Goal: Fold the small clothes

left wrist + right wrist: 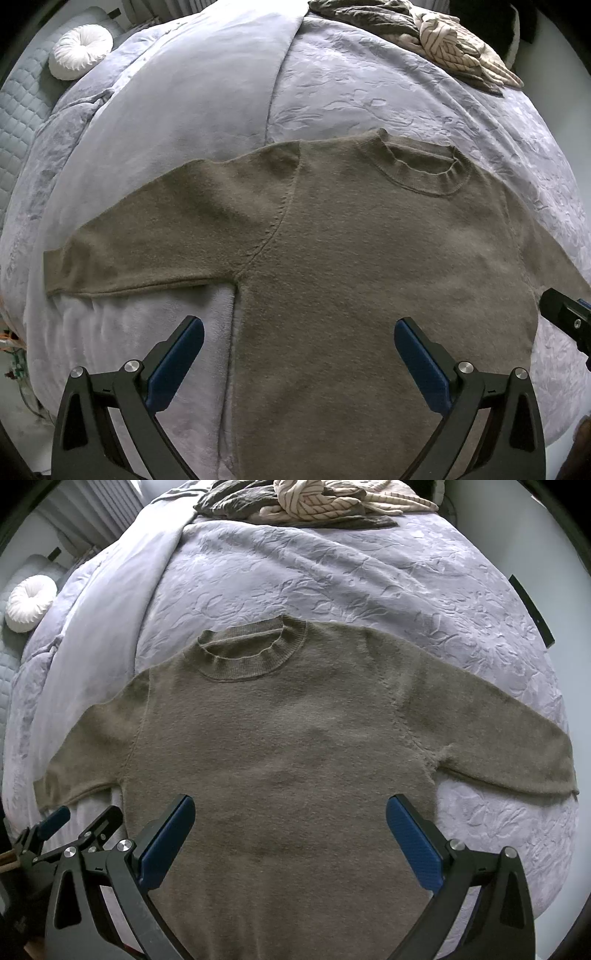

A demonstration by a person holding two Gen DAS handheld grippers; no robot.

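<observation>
Lying flat: olive-brown knitted crew-neck sweater point(351, 258), spread front-up on the lilac embossed bedspread point(369, 85), both sleeves stretched sideways.
Writing: no readable label or brand on anything.
Edges: sweater's left side seam runs between the left hand-held gripper's point(299, 347) blue-padded fingers; bare bedspread beyond the collar.
Left hand-held gripper: jaws wide apart, holding nothing, above the lower body.
Right hand-held gripper point(290, 823): jaws wide apart, empty, over the sweater's middle.
Far ahead: heap of striped and dark clothes point(314, 498); round white pleated cushion point(79, 51).
</observation>
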